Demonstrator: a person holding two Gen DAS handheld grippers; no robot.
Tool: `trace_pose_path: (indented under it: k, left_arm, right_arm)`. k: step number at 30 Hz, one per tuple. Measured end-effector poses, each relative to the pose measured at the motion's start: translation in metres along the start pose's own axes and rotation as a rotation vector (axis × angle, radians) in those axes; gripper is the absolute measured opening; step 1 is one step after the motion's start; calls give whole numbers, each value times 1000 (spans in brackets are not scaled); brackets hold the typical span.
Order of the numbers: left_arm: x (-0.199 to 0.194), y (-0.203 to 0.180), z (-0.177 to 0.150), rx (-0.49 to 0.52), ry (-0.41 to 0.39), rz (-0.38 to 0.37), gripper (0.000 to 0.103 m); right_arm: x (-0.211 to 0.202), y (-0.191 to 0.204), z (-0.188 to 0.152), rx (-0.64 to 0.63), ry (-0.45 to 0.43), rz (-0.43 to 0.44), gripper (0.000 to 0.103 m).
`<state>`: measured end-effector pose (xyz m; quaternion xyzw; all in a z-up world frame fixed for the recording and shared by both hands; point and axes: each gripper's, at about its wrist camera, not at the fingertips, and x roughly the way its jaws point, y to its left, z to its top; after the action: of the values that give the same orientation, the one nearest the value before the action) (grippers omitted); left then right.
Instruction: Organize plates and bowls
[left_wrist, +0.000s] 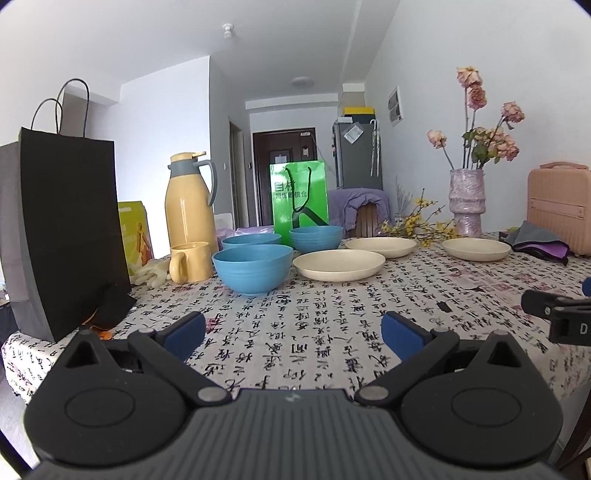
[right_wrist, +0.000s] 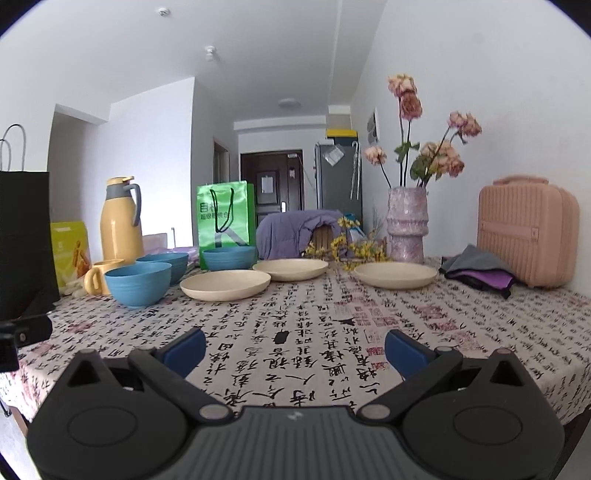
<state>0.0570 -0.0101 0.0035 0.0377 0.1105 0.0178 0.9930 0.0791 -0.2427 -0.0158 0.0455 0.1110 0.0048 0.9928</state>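
Three blue bowls stand apart on the calligraphy tablecloth: a near one (left_wrist: 253, 268) (right_wrist: 138, 281), a middle one (left_wrist: 251, 242) (right_wrist: 164, 263) and a far one (left_wrist: 316, 236) (right_wrist: 229, 257). Three cream plates lie to their right: near (left_wrist: 339, 264) (right_wrist: 224, 284), middle (left_wrist: 380, 246) (right_wrist: 294, 268) and right (left_wrist: 476, 248) (right_wrist: 395, 275). My left gripper (left_wrist: 293, 334) is open and empty, low over the table's front edge, well short of the dishes. My right gripper (right_wrist: 294, 349) is open and empty, likewise near the front edge. Part of the right gripper shows in the left wrist view (left_wrist: 561, 314).
A black paper bag (left_wrist: 66, 229) stands at the left. A yellow thermos (left_wrist: 190, 199), a yellow mug (left_wrist: 190, 262) and a green bag (left_wrist: 300, 195) stand behind the bowls. A vase of flowers (right_wrist: 407, 225), a pink case (right_wrist: 526, 230) and folded cloths (right_wrist: 480, 271) are at the right.
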Motion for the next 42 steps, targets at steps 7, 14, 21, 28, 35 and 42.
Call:
trace_pose_path:
  k: [7, 14, 21, 28, 35, 42]
  left_arm:
    - [52, -1, 15, -46, 78, 13, 103]
    - [121, -14, 44, -57, 65, 19, 103]
    - [215, -23, 70, -174, 147, -48, 103]
    - [298, -38, 76, -155, 289, -26, 103]
    - [348, -54, 74, -172, 366, -15, 102]
    - [375, -54, 69, -246, 408, 66, 66]
  right_arm:
    - [43, -6, 14, 25, 23, -2, 103]
    - [118, -21, 50, 143, 114, 145, 103]
    - [222, -25, 92, 131, 179, 176, 103]
    - [330, -18, 110, 121, 310, 227, 96]
    - [405, -5, 111, 97, 409, 301, 68]
    - [453, 3, 95, 92, 500, 330, 26]
